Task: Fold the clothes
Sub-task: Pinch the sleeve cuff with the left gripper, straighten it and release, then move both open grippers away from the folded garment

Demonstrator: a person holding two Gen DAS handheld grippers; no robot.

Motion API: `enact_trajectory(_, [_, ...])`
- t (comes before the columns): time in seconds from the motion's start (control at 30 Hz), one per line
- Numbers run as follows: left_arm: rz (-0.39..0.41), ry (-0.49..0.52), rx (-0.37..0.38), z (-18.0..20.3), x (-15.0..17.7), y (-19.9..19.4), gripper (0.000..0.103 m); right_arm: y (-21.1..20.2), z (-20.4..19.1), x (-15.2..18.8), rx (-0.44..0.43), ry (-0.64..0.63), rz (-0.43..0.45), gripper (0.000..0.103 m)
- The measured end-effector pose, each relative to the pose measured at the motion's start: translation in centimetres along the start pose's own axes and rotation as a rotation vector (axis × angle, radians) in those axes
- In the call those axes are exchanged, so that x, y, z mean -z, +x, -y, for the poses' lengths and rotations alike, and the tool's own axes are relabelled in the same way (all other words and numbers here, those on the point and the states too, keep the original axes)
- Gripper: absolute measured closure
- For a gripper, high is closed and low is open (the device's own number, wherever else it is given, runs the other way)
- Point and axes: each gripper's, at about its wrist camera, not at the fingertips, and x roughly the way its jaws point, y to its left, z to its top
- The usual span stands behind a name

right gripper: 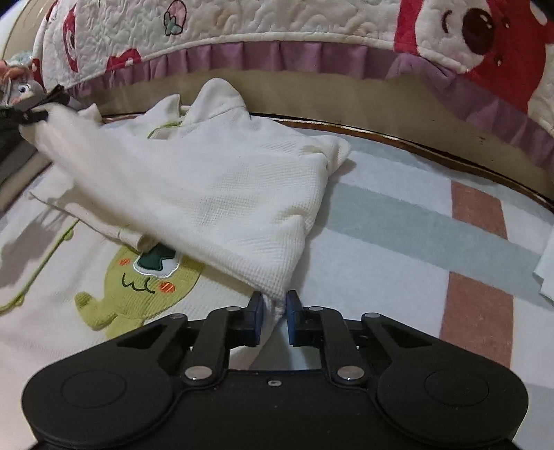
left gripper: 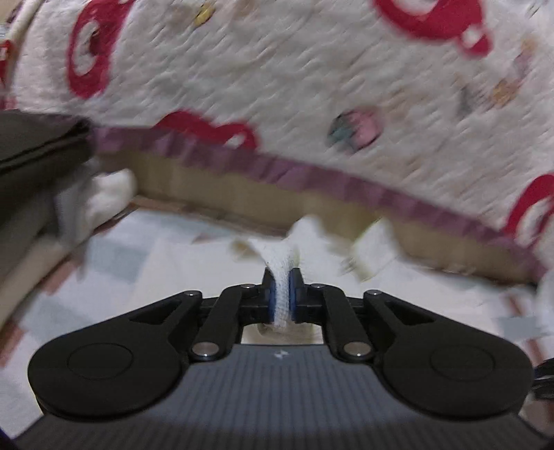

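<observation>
A cream waffle-knit garment [right gripper: 207, 180] with a green cartoon patch [right gripper: 138, 280] lies on the striped bed cover [right gripper: 415, 221]. One flap of it is lifted and stretched between both grippers. My right gripper [right gripper: 274, 306] is shut on the flap's near corner. The left gripper [right gripper: 36, 110] appears at the far left of the right wrist view, holding the other corner up. In the left wrist view, my left gripper [left gripper: 281, 282] is shut on a bunched strip of the same white cloth [left gripper: 282, 294]; that view is motion-blurred.
A quilted cover [right gripper: 277, 24] with red cartoon prints and a purple frill hangs along the far side, above a tan bed frame [right gripper: 346, 90]. A dark object [left gripper: 31, 152] sits at the left. A white folded cloth [right gripper: 547, 270] lies at the right edge.
</observation>
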Motion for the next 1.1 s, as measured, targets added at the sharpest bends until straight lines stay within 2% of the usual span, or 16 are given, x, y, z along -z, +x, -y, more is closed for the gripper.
enact_trajectory(0.1, [-0.134,0.012,-0.091,-1.2,2.6,3.3,0.091,0.1,-0.6,0.0,0.015,-0.028,-0.004,0.087])
enact_trajectory(0.17, [-0.248,-0.022,-0.142,-2.7,4.4,5.3,0.091,-0.1,-0.9,0.1,0.02,-0.045,-0.008,0.087])
enact_trajectory(0.2, [-0.27,-0.043,-0.151,-3.3,5.1,5.4,0.092,-0.2,-1.0,0.1,0.024,-0.056,-0.011,0.087])
enact_trajectory(0.27, [-0.271,-0.076,-0.131,-4.1,5.6,4.8,0.091,-0.5,-1.7,0.3,0.044,-0.104,-0.025,0.087])
enact_trajectory(0.37, [-0.272,-0.043,-0.164,-4.1,5.4,4.3,0.087,-0.8,-2.9,0.6,0.069,-0.171,-0.044,0.087])
enact_trajectory(0.5, [-0.278,-0.049,-0.164,-4.0,5.4,3.7,0.073,-0.9,-3.4,0.6,0.081,-0.203,-0.045,0.087])
enact_trajectory(0.6, [-0.305,-0.077,-0.135,-4.3,5.8,2.3,0.06,-1.3,-3.6,0.8,0.058,-0.2,-0.068,0.086])
enact_trajectory(0.7, [-0.349,-0.023,-0.133,-4.7,6.5,0.5,0.058,-1.7,-3.8,1.2,0.018,-0.21,-0.087,0.083])
enact_trajectory(0.8, [-0.374,0.073,-0.195,-5.5,7.0,-1.7,0.055,-1.7,-2.8,1.1,-0.006,-0.116,-0.106,0.081])
enact_trajectory(0.87, [-0.396,0.055,-0.22,-7.3,7.2,-3.5,0.05,-1.7,-2.1,1.0,-0.022,-0.051,-0.119,0.08])
enact_trajectory(0.97, [-0.473,0.001,-0.26,-11.0,7.8,-6.2,0.049,-1.6,-1.1,0.8,-0.045,0.048,-0.137,0.074])
enact_trajectory(1.03, [-0.523,0.01,-0.332,-13.3,8.7,-7.8,0.049,-1.8,-0.1,1.0,-0.096,0.166,-0.155,0.066])
enact_trajectory(1.1, [-0.558,0.02,-0.372,-15.0,9.9,-9.4,0.049,-2.0,0.6,1.7,-0.172,0.308,-0.195,0.059])
